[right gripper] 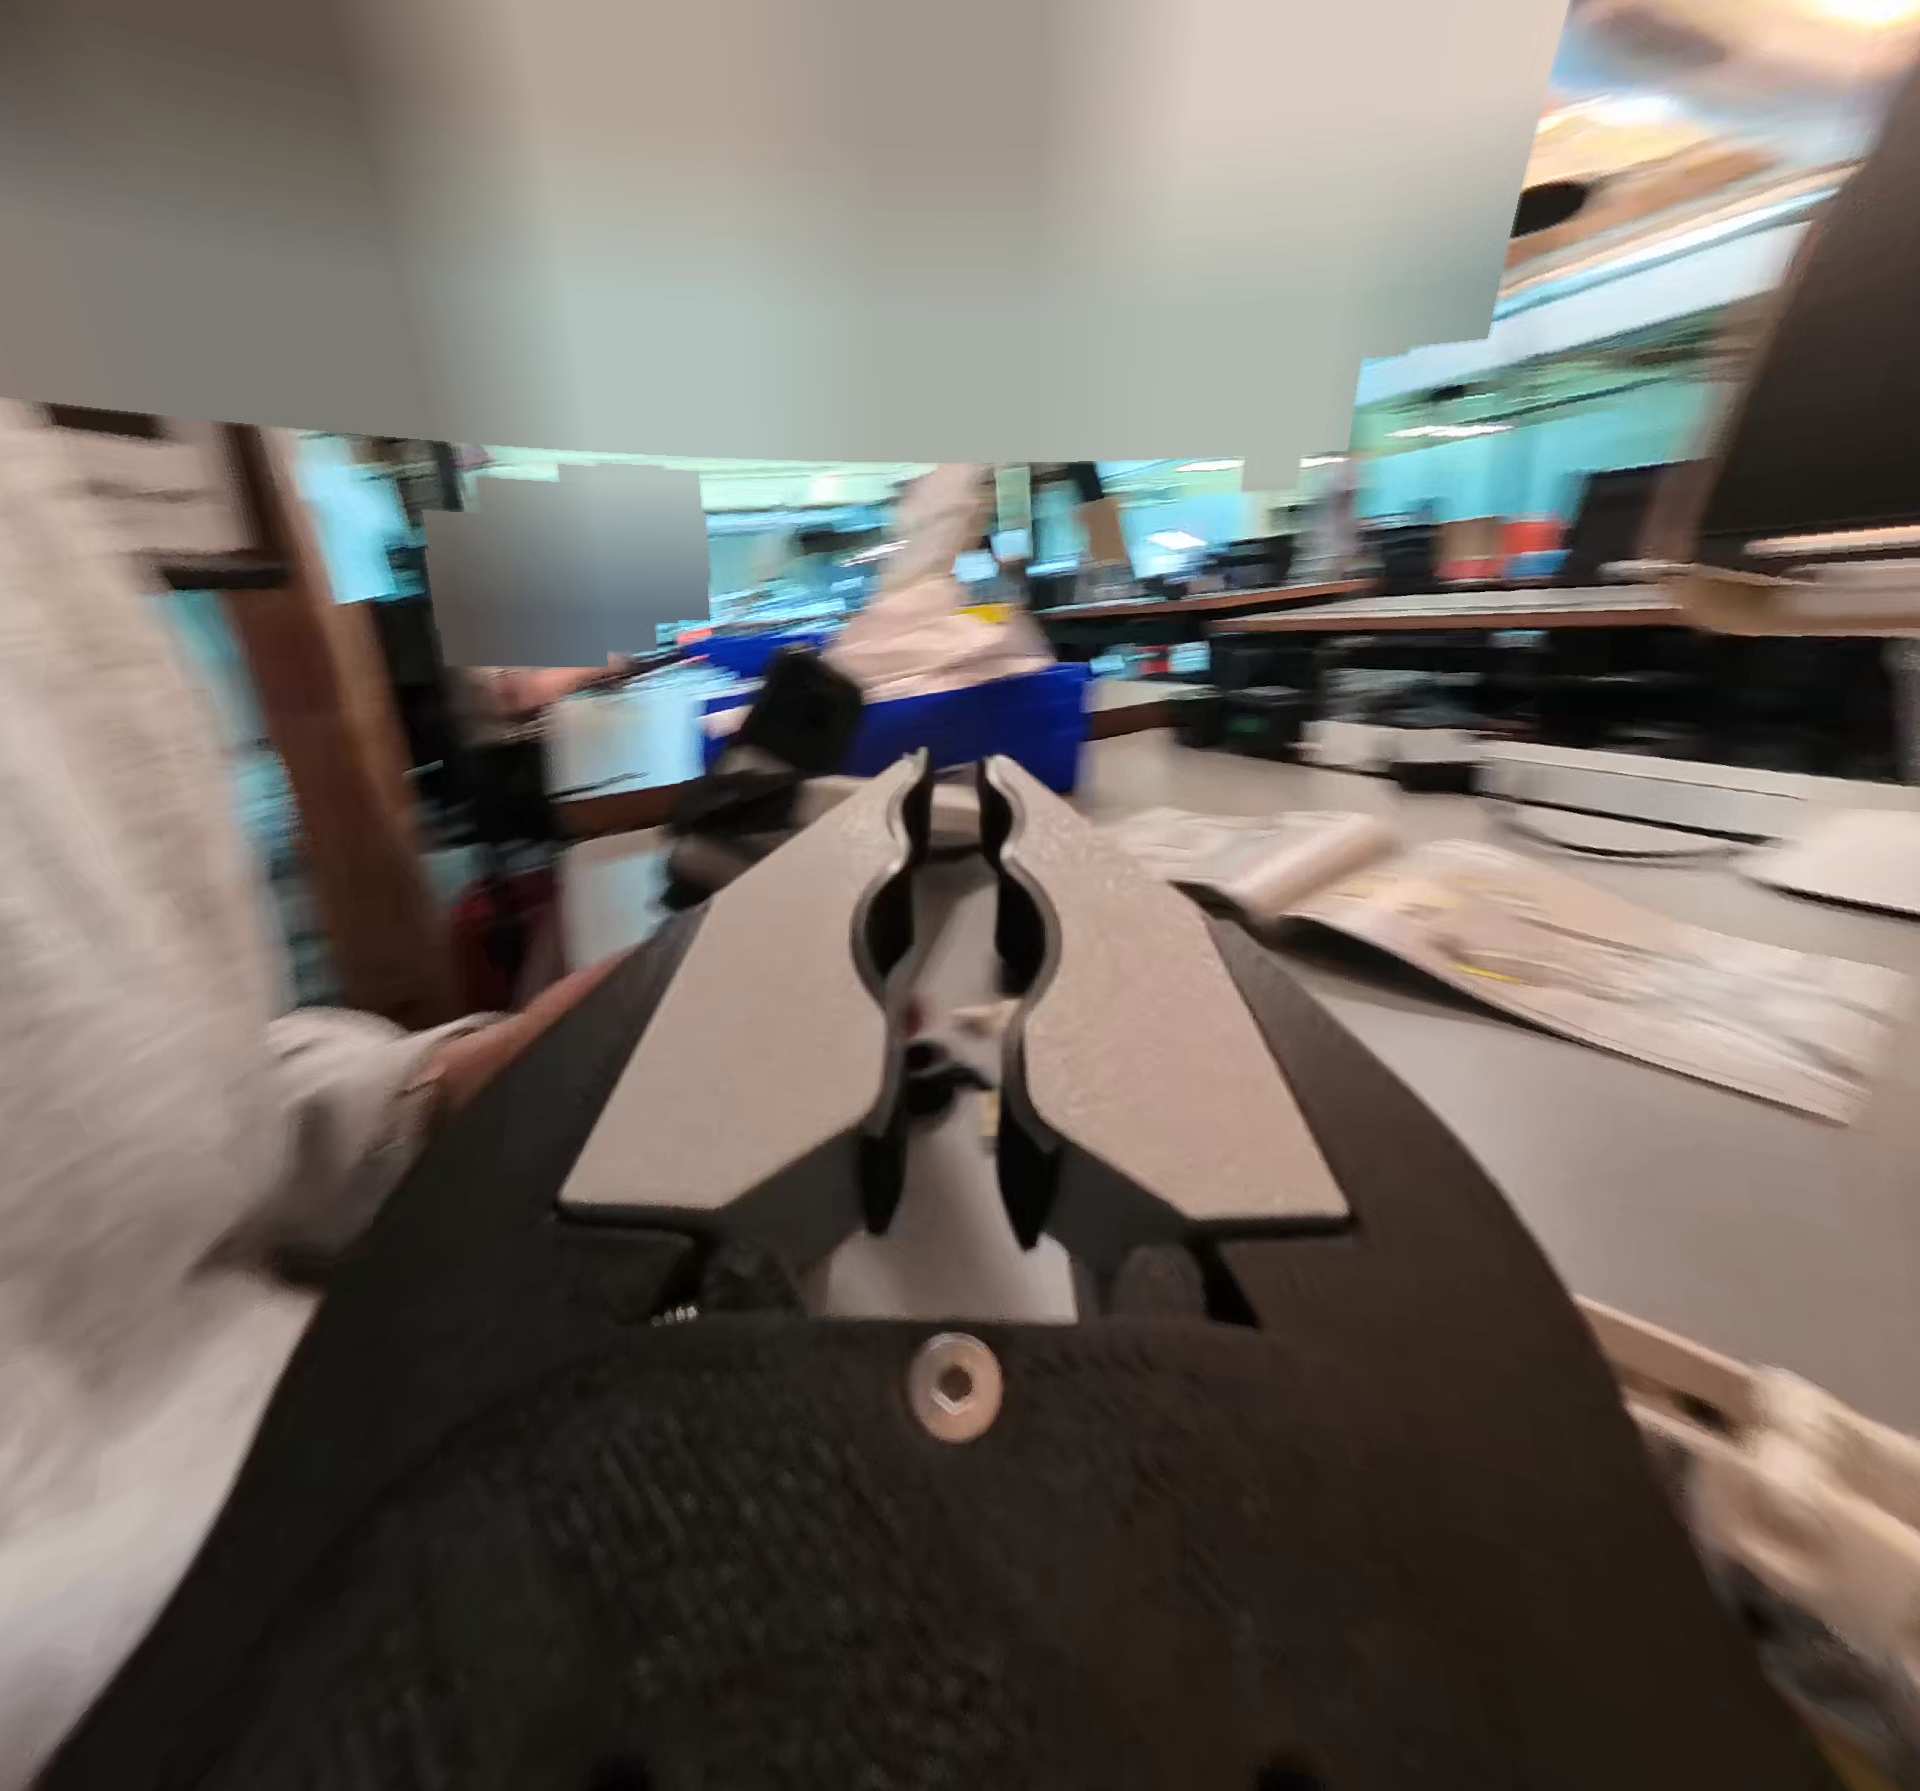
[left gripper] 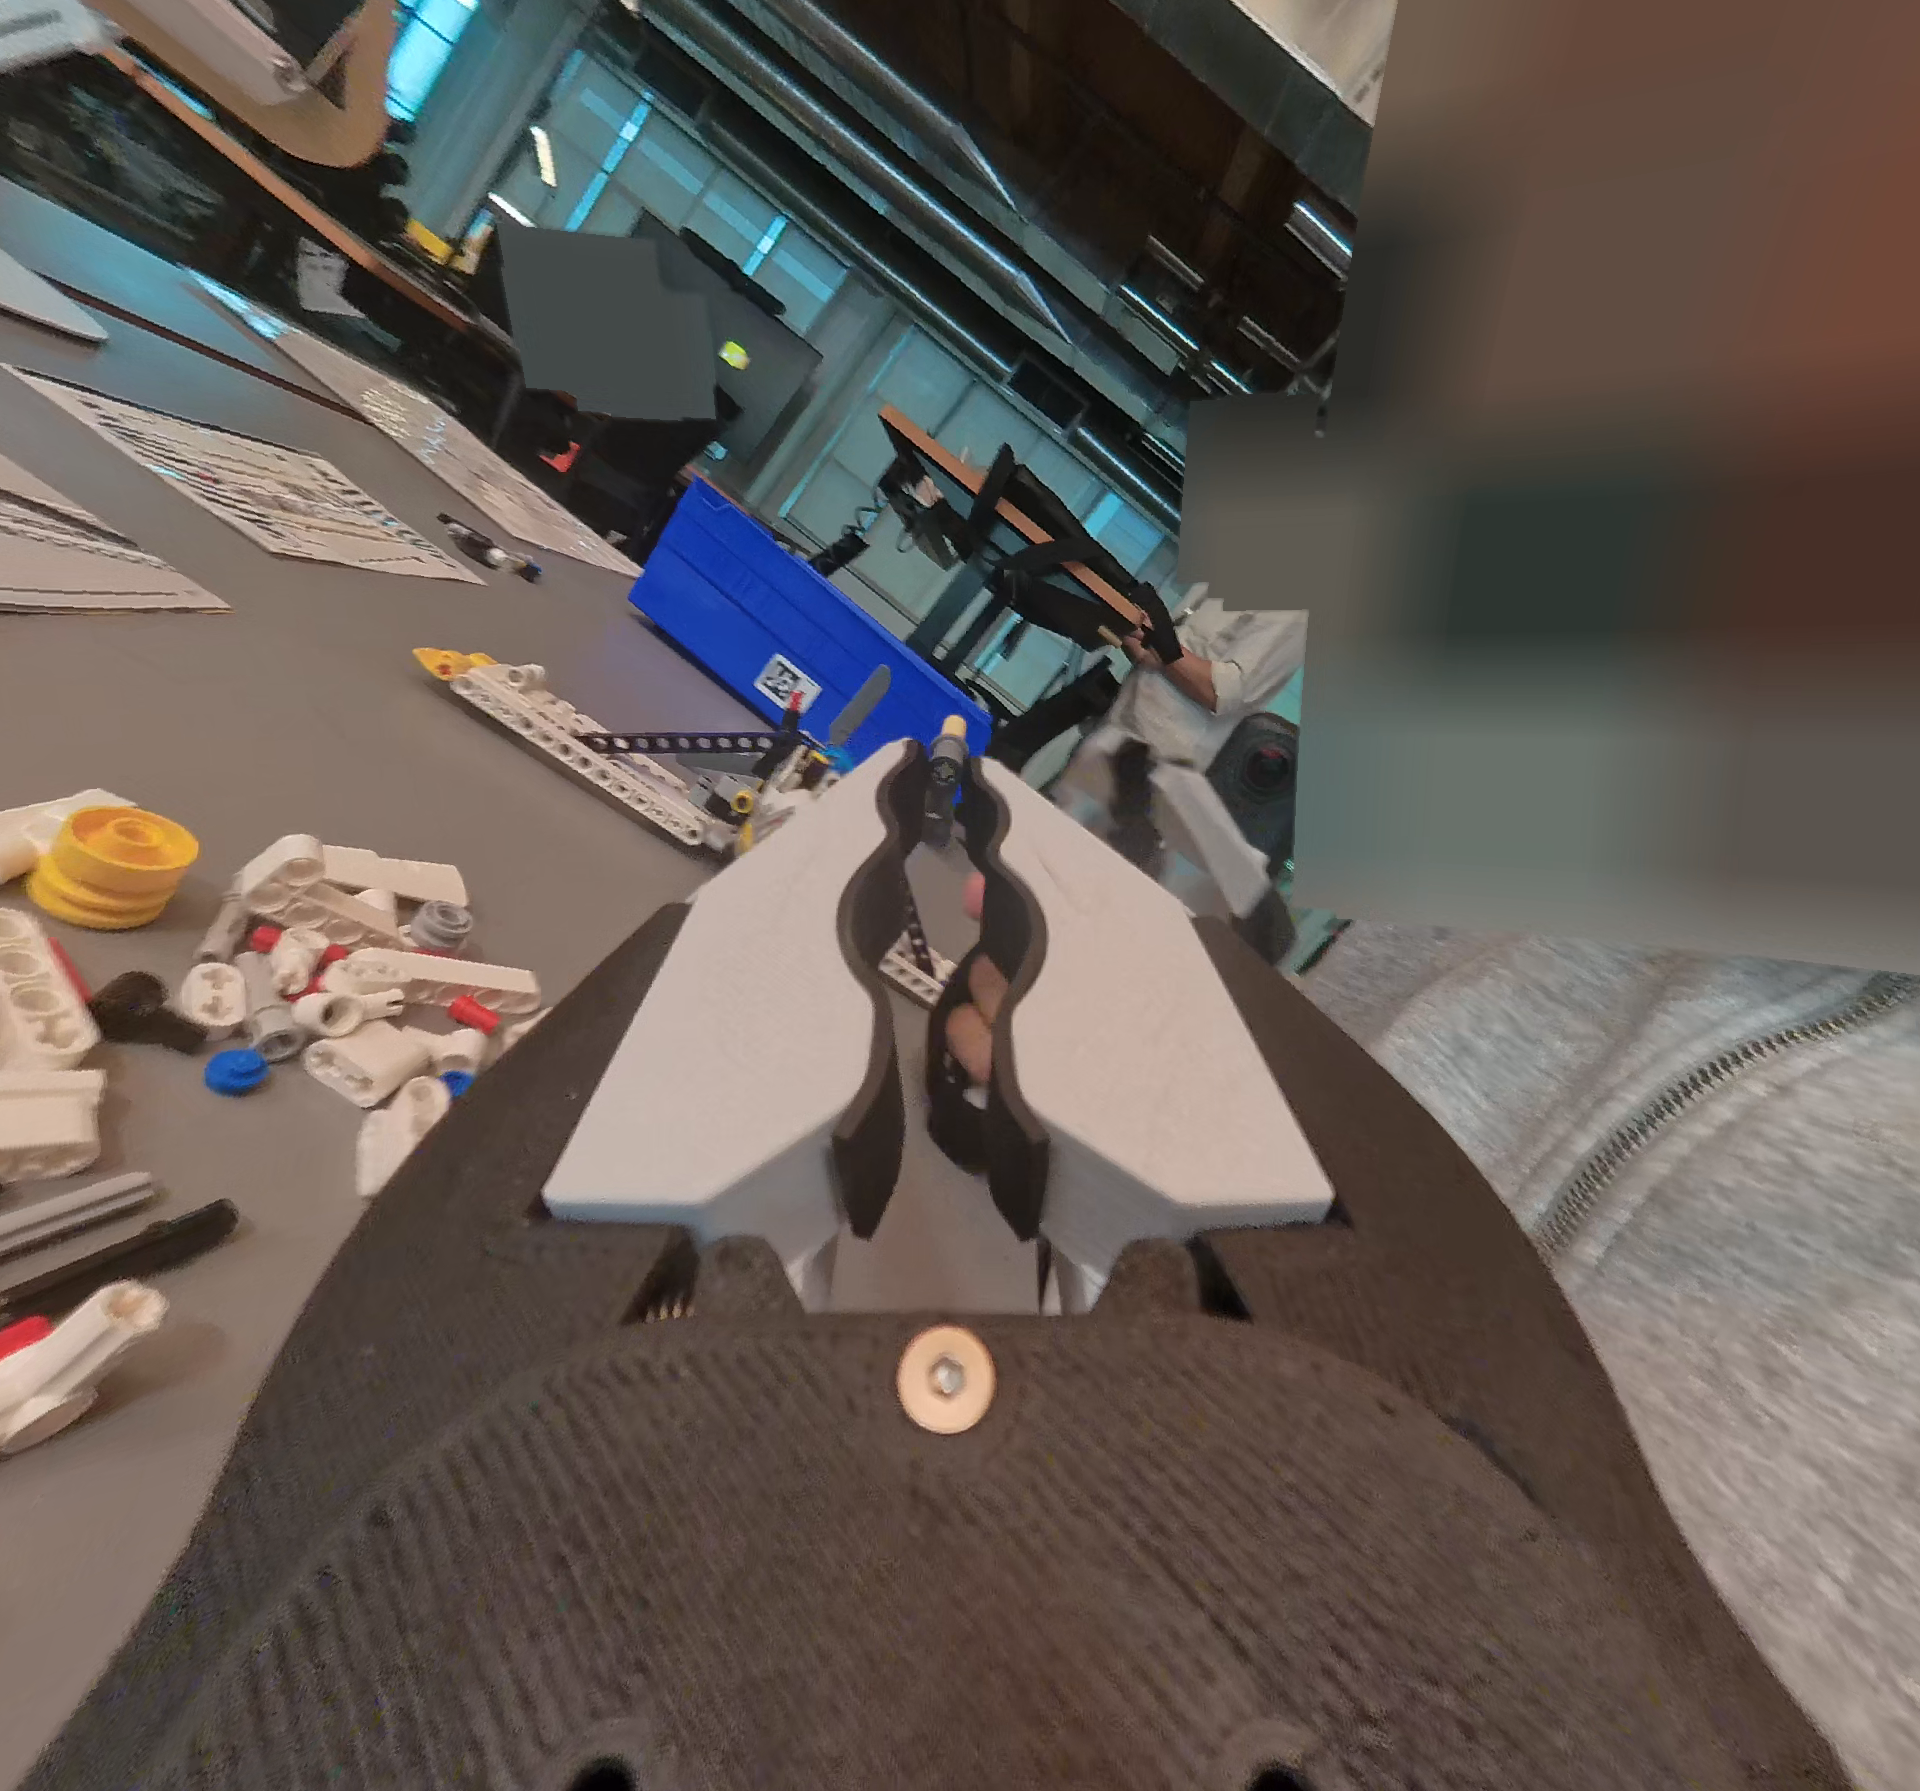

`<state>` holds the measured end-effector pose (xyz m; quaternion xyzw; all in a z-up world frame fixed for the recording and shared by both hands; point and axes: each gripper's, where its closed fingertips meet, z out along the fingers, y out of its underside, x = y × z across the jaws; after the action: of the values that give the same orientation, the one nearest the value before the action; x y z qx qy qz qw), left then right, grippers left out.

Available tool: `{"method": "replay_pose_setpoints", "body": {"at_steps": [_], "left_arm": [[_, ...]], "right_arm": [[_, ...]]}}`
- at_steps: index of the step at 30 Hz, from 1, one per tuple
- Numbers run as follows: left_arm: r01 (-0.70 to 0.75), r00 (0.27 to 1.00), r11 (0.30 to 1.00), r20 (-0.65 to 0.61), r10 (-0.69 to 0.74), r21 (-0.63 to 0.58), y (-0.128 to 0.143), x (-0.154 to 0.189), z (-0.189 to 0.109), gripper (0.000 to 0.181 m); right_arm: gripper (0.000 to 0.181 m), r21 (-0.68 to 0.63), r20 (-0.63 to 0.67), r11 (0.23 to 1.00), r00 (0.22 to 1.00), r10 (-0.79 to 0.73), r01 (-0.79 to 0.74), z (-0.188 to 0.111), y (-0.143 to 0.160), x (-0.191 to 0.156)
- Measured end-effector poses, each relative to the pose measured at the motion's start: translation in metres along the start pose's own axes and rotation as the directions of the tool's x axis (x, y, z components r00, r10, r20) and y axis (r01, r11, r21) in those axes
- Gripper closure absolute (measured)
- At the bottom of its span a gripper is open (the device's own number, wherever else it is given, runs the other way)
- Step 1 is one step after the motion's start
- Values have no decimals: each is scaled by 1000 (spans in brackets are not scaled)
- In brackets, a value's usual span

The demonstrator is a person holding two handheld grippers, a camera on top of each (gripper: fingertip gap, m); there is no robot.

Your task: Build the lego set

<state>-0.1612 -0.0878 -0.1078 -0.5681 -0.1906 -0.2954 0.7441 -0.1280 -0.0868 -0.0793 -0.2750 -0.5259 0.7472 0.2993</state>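
In the left wrist view my left gripper (left gripper: pixel 943 773) is shut on a small dark grey pin with a tan end (left gripper: pixel 945 754), pinched upright at the fingertips and held above the grey table (left gripper: pixel 312 702). A part-built model of white and black holed beams (left gripper: pixel 613 754) lies on the table just beyond the fingers. A pile of loose white, red, blue and grey pieces (left gripper: pixel 343 993) lies to the left, with a yellow wheel (left gripper: pixel 109 863). In the blurred right wrist view my right gripper (right gripper: pixel 954 785) has a narrow gap between its jaws, with nothing between the tips.
A blue bin (left gripper: pixel 800 640) stands behind the model and also shows in the right wrist view (right gripper: pixel 966 723). Printed sheets (left gripper: pixel 260 484) lie at the back left, and more paper (right gripper: pixel 1507 952) lies right of the right gripper. A grey zip sweater (left gripper: pixel 1662 1170) fills the right. Spacing between my two grippers at the tips: around 5 cm. The yellow wheel (left gripper: pixel 109 863) sits 15 cm or so from the ends of my left fingers.
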Motion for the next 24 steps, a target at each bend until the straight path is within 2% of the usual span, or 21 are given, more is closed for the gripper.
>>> {"method": "replay_pose_setpoints", "body": {"at_steps": [2,6,13,19,24], "left_arm": [[0,999,999,-40,-1,-32,6,7,4,178],[-13,995,998,-100,8,-53,10,17,6,178],[72,972,996,-228,-58,53,-8,29,-5,178],[78,972,996,-228,-65,49,-8,29,-5,178],[67,972,998,-225,-61,19,-3,30,-2,178]], "right_arm": [[173,25,-73,1000,997,5,-4,-2,-3,13],[167,24,-46,998,997,63,-62,-2,-2,13],[168,-27,23,991,991,134,-134,2,5,6],[164,-84,114,984,980,163,-154,7,12,-9],[168,-78,90,989,987,133,-126,7,12,-8]]}}
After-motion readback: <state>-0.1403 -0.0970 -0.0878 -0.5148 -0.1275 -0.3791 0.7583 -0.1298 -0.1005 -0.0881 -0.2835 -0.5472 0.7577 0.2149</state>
